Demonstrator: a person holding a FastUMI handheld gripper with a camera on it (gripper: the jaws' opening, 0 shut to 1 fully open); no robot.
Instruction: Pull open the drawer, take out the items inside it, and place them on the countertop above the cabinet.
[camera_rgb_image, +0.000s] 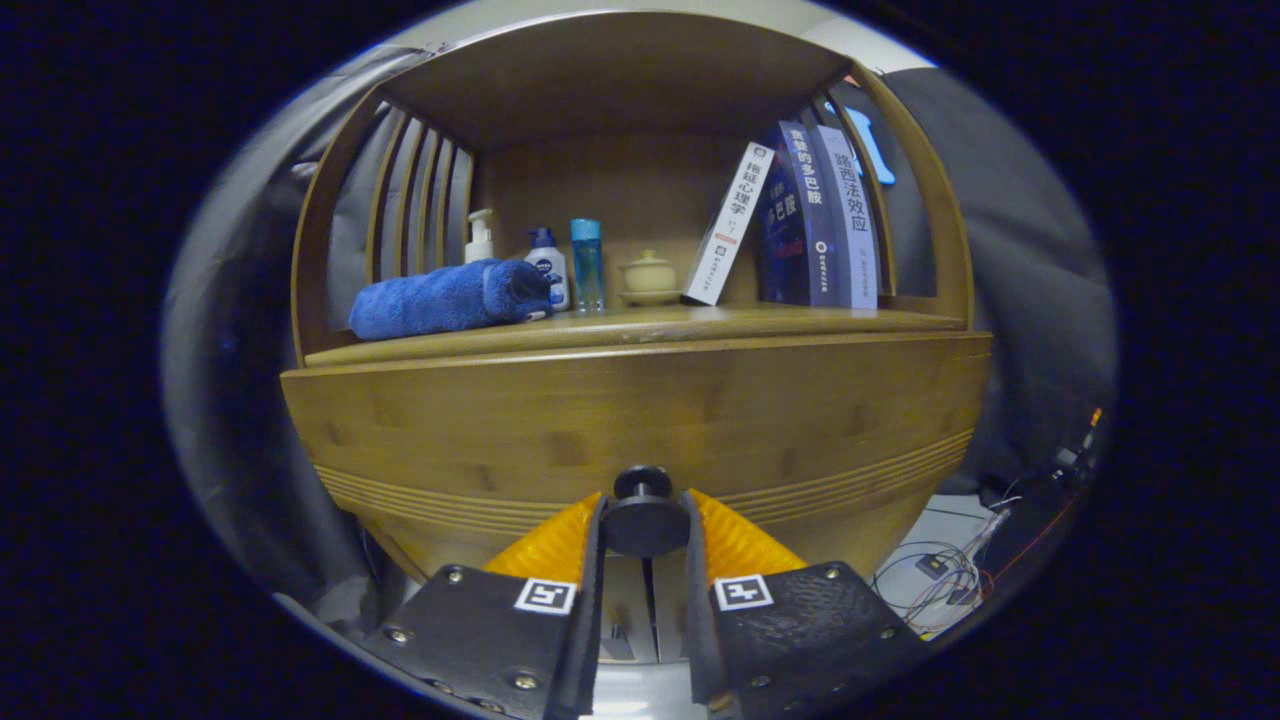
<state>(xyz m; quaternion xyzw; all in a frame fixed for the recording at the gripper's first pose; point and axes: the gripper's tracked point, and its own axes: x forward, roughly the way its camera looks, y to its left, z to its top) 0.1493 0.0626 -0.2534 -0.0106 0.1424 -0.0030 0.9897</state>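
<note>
A wooden cabinet (640, 420) is seen head-on, with an open shelf compartment above a broad drawer front (500, 430).

On the countertop (640, 325) above the drawer, objects are lined up from left to right. At the far left, one rolled blue towel (445, 298) is laid on its side. Just behind its right end, one white pump bottle (480, 238) is stood upright. Next to that, one white bottle with a dark blue cap (548, 265) is placed, touching or almost touching the towel's end. Beside it, one tall clear blue bottle (587, 264) is stood. Further right, one small pale lidded cup on a saucer (649, 277) is set apart from the bottles. At the right, three books (800, 215) are found: one white book (728, 225) is leaned steeply against the other two, which are darker and stood nearly upright against the cabinet's right side. Three bottles are counted in all.

Four vertical wooden slats (420, 200) are visible in the cabinet's left wall.

Below, at the middle of the drawer front, one round dark knob (643, 510) is seen. The gripper (643, 540) is closed around it: the knob is clamped between the two fingers, with a finger pressed against each side. The drawer appears to be closed, and nothing inside it can be seen.

To the lower right, beyond the cabinet, a tangle of cables (950, 575) is laid on the floor.
</note>
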